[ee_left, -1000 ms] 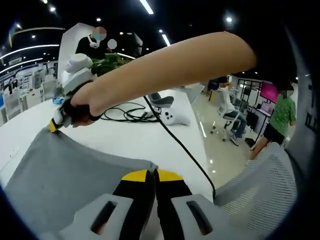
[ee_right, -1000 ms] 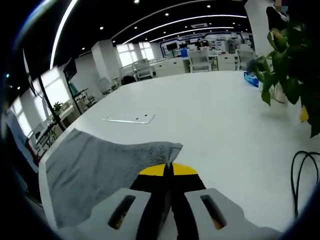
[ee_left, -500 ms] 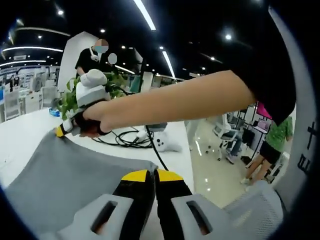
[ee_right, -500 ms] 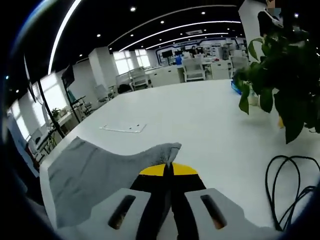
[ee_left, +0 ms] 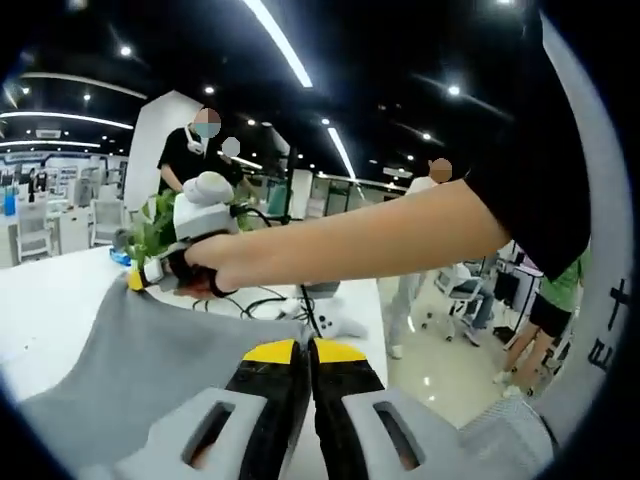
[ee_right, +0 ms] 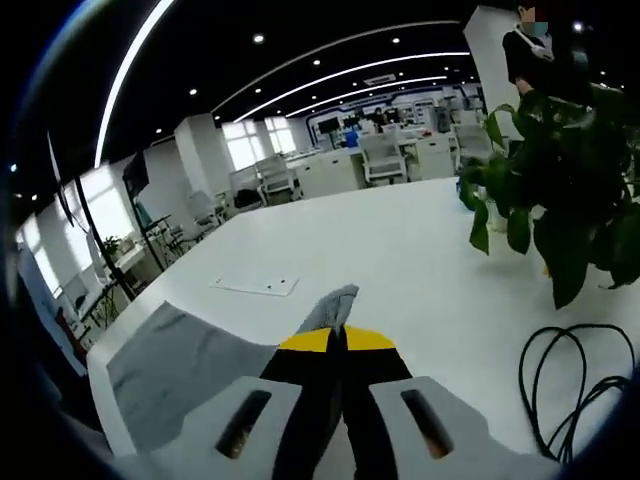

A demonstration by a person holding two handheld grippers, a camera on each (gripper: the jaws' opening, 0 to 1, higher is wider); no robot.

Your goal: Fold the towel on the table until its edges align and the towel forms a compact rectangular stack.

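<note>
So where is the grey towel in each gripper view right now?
Left gripper view: towel fills the lower left, a corner pinched in the closed left hand-held gripper.
Right gripper view: towel at lower left, a corner rising from the closed right hand-held gripper.
Shared landmark: leafy plant.

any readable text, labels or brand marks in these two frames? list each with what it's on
Nothing fully legible.
"E" and "+"-like white marks: on the dark surface at the right edge of the left gripper view, cut off, no word readable.
Wall screens and signs far across the office in the right gripper view: too small and blurred to read.
No print visible on the grey towel, the white table, the left gripper or the right gripper.
</note>
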